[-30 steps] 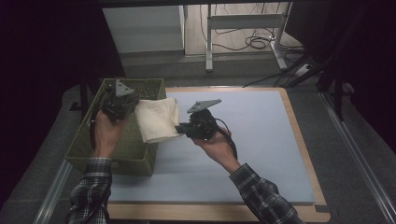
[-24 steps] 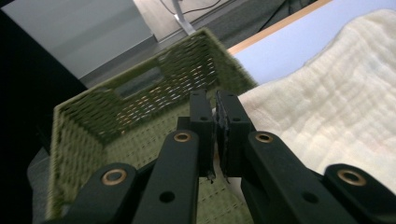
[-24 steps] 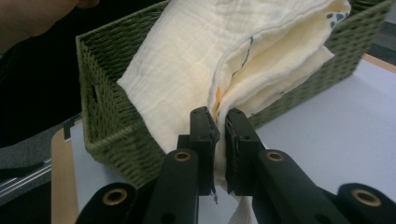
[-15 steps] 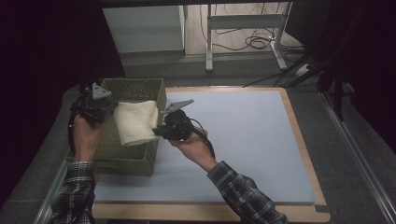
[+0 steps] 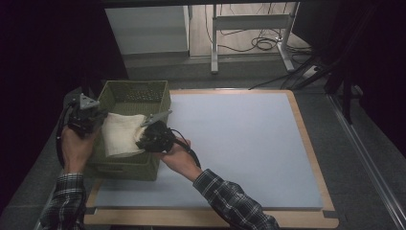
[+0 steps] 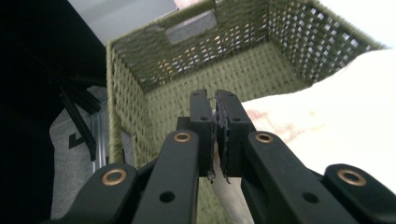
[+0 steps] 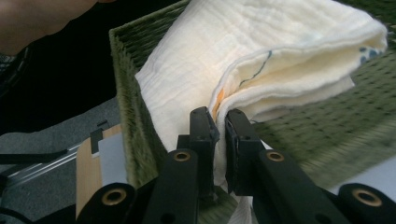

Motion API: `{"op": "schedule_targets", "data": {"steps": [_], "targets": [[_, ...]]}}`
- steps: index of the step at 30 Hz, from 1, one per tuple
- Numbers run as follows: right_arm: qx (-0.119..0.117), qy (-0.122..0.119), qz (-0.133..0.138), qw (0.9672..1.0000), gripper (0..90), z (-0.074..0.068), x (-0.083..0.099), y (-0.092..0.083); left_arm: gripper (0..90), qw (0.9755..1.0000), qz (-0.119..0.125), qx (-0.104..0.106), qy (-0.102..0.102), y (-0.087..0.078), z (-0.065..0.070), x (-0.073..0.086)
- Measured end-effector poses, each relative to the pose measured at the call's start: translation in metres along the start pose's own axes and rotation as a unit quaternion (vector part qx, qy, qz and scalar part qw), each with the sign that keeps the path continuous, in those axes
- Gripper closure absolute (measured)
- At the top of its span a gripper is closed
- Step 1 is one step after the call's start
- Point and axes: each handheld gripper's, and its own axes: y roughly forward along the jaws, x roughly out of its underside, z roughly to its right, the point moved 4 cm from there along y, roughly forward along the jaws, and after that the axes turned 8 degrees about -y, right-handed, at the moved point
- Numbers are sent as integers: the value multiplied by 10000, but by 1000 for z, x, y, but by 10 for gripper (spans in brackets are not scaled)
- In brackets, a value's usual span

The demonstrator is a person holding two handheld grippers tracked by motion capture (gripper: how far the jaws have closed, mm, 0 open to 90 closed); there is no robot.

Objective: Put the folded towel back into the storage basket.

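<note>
- A pale blue mat (image 5: pixel 239 143) covers a wood-edged table (image 5: pixel 306 143) in a dim room; grey floor, metal legs and cables lie beyond.
- Two grippers: the left gripper (image 5: pixel 86 117) has its jaws pinched together on one edge of the cloth (image 5: pixel 122 134), and the right gripper (image 5: pixel 152 135) is clamped on the opposite folded edge.
- One cream cloth, folded, hangs between them over the open top of the basket (image 5: pixel 136 93).
- One green woven basket stands at the mat's left edge, its inside bare in the left gripper view.
- Two plaid sleeves (image 5: pixel 230 201) enter from below.
</note>
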Motion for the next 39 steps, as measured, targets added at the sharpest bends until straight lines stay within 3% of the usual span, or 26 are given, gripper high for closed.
{"op": "schedule_targets", "data": {"steps": [11, 16, 23, 31, 39], "targets": [[-189, -32, -221, 9996, 822, -23, -5, 33, 861, 9998, -93, -124, -95, -3, -18, 20], [-207, -68, -254, 9994, 819, -27, -6, 38, 862, 9997, -120, -125, -163, -1, -22, 27], [-93, 47, -375, 9992, 818, -19, 4, 33, 861, 9998, -173, -38, -124, 9, -15, 29], [16, 159, -411, 9990, 817, -8, 15, 22, 861, 9996, -248, 116, -2, 24, 3, 25], [-2, 159, -404, 9991, 816, -14, 20, 18, 860, 9991, -341, 223, 112, 31, 15, 23]]}}
